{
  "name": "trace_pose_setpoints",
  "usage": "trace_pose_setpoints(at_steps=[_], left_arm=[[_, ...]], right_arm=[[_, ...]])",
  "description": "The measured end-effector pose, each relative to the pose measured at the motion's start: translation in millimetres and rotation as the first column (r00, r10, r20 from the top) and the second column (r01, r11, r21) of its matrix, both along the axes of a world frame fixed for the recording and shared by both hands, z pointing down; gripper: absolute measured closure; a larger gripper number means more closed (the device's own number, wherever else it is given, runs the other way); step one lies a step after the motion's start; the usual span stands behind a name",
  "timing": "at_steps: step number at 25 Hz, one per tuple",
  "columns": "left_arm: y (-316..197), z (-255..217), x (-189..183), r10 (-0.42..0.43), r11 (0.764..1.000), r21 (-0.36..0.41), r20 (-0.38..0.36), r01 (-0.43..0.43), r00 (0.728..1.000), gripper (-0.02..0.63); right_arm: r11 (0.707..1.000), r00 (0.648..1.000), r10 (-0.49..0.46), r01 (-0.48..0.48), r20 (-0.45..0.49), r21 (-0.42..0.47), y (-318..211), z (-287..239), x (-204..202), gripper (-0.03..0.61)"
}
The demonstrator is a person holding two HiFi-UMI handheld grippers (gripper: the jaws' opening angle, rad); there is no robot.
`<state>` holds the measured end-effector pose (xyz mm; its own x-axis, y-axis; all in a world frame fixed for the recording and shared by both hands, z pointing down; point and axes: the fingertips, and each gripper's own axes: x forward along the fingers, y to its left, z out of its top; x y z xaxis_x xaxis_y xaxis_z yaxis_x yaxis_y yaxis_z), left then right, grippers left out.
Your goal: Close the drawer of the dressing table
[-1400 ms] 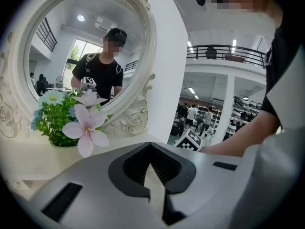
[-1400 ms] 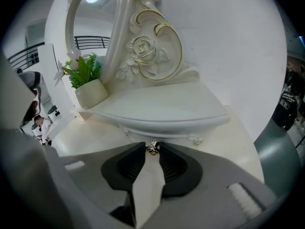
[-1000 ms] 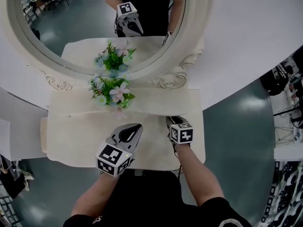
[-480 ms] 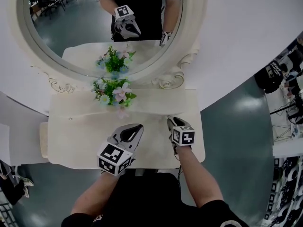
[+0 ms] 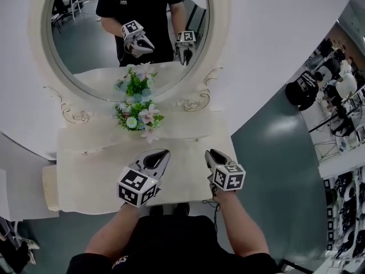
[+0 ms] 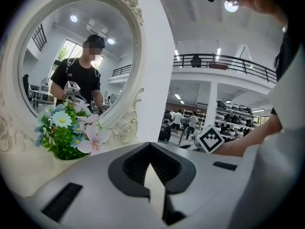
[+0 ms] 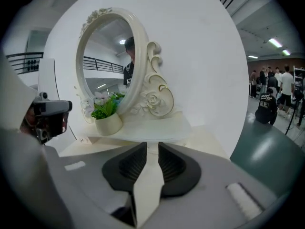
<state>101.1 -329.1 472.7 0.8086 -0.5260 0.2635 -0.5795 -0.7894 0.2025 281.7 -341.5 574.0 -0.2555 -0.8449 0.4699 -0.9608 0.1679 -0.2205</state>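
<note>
The cream dressing table [image 5: 85,176] stands below me under its oval mirror [image 5: 44,67]. No drawer front shows in any view; my arms and body cover the table's front edge. My left gripper [image 5: 165,152] hovers over the middle of the tabletop, shut with nothing in it; its tips [image 6: 150,145] meet. My right gripper [image 5: 211,152] hangs over the tabletop's right part. Its jaws [image 7: 152,146] are closing, a narrow gap still between them and nothing in it. Both point toward the mirror.
A pot of artificial flowers [image 5: 138,117] stands at the mirror's foot, also in the left gripper view [image 6: 66,132] and the right gripper view [image 7: 108,120]. Green floor [image 5: 274,147] lies to the right, with people [image 5: 305,87] beyond. A white wall backs the table.
My right gripper has risen from the table's front edge and shifted right. The left gripper lifted slightly. The view tilted up, so the mirror now reflects both grippers.
</note>
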Motion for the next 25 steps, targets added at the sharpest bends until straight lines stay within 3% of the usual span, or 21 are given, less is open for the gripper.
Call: trace_pose_setpoints(at_steps=[5, 9, 14, 20, 25], left_arm=[[9.0, -4.9, 0.6, 0.078, 0.997, 0.025, -0.009, -0.077, 0.997, 0.609], [13.6, -4.6, 2.9, 0.107, 0.994, 0.023, -0.007, -0.107, 0.994, 0.609], [12.8, -12.9, 17.4, 0.167, 0.984, 0.061, 0.041, -0.169, 0.985, 0.609], [6.6, -36.8, 40.2, 0.159, 0.985, 0.058, 0.026, -0.160, 0.987, 0.609], [7.3, -60.5, 59.5, 0.119, 0.991, 0.067, -0.012, -0.117, 0.993, 0.609]], right_arm=[[0.997, 0.999, 0.035, -0.034, -0.023, 0.067, 34.5, -31.0, -8.3, 0.506], [0.992, 0.996, 0.078, -0.081, 0.038, 0.092, 72.2, -41.5, -11.9, 0.523], [0.990, 0.996, 0.079, -0.082, 0.032, 0.117, 102.1, -60.4, 0.5, 0.552], [0.970, 0.998, 0.063, -0.064, 0.011, 0.235, 108.5, -120.4, 33.0, 0.568], [0.937, 1.000, 0.029, -0.026, -0.003, 0.349, 109.2, -166.3, 47.5, 0.568]])
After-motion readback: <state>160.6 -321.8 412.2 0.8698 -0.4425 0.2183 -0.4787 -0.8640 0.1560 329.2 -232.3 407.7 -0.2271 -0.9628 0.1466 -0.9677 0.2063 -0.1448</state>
